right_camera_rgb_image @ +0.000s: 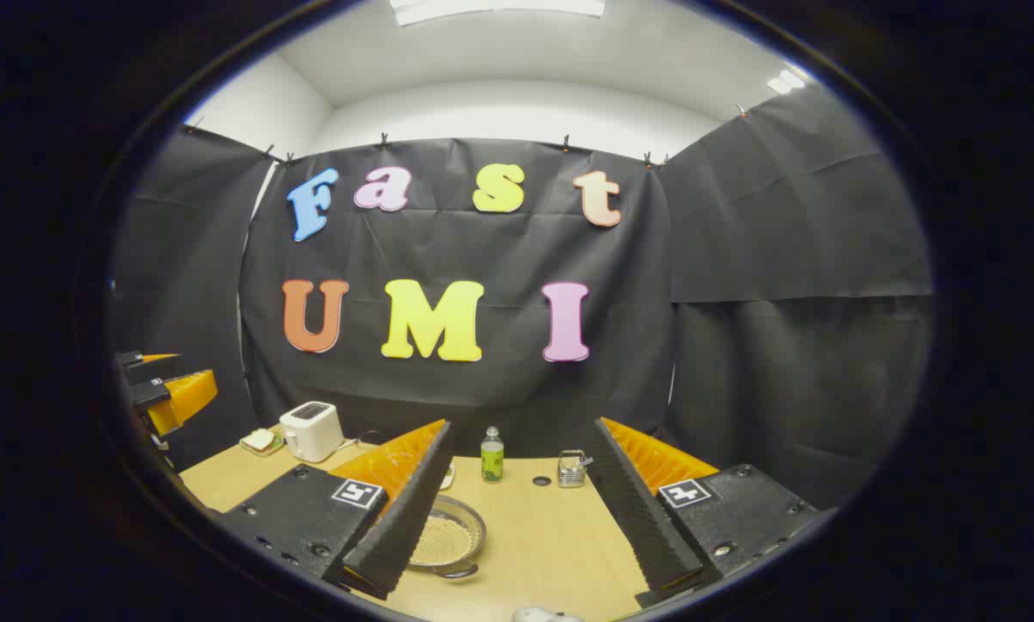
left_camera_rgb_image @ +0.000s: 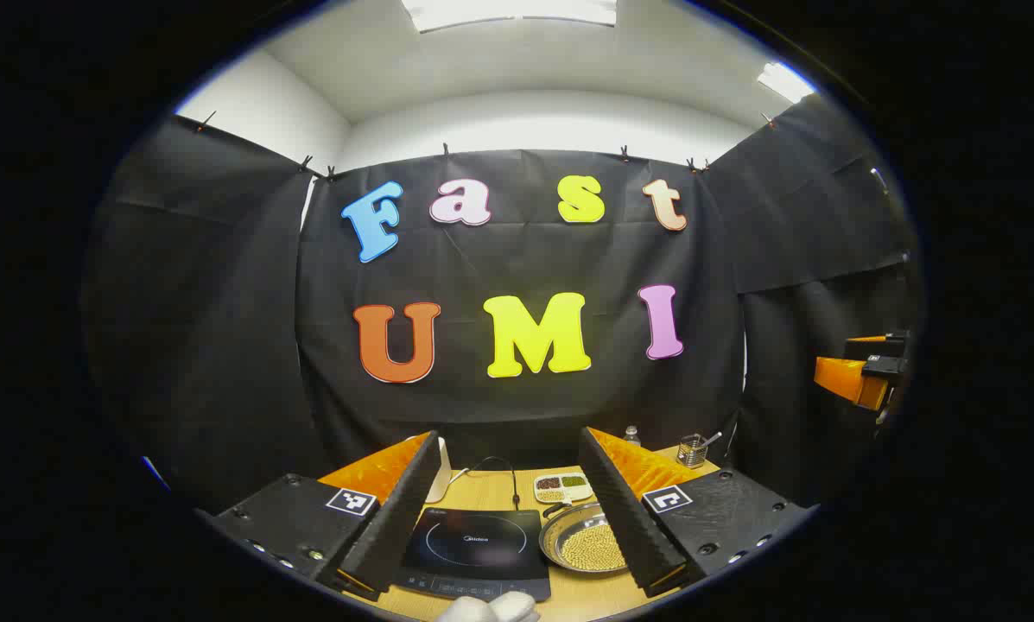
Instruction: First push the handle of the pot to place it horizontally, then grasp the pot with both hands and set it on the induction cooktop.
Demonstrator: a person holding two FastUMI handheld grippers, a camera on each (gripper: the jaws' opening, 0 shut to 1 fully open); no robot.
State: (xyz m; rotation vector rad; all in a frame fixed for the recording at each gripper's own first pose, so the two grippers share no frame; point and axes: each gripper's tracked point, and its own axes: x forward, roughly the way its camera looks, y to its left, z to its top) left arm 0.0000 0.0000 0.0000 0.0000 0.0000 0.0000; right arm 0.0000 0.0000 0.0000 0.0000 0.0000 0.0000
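One pot (left_camera_rgb_image: 587, 542), a shallow steel one holding pale beans, sits on the bench (left_camera_rgb_image: 491, 491) just right of the one cooktop (left_camera_rgb_image: 475, 549), apart from it. In the left gripper view the pot's short dark handle (left_camera_rgb_image: 555, 510) sticks out at its far left rim, towards a white dish (left_camera_rgb_image: 562, 487) with three compartments of coloured beans. In the right gripper view the pot (right_camera_rgb_image: 447, 539) lies low and left, half behind the near finger, and a curved bit of handle (right_camera_rgb_image: 456, 570) shows at its near rim.

The left gripper (left_camera_rgb_image: 508, 518) has its jaws spread wide, nothing between them but the cooktop and pot far below. The right gripper (right_camera_rgb_image: 521, 510) likewise holds its jaws wide apart over bare bench, gripping nothing. Each gripper also appears at the far edge of the other's view: the right gripper (left_camera_rgb_image: 862, 373) and the left gripper (right_camera_rgb_image: 164, 389).

Also counted: one white toaster (right_camera_rgb_image: 311, 430), one small plate (right_camera_rgb_image: 259, 441) beside it, one green bottle (right_camera_rgb_image: 491, 454), one wire caddy (right_camera_rgb_image: 572, 469), one dark round bit (right_camera_rgb_image: 542, 480) between those two, and one black cable (left_camera_rgb_image: 511, 480) behind the cooktop.

The bench is light wood. Black cloth hangs on three sides, clipped along its top, under white walls and ceiling lights.
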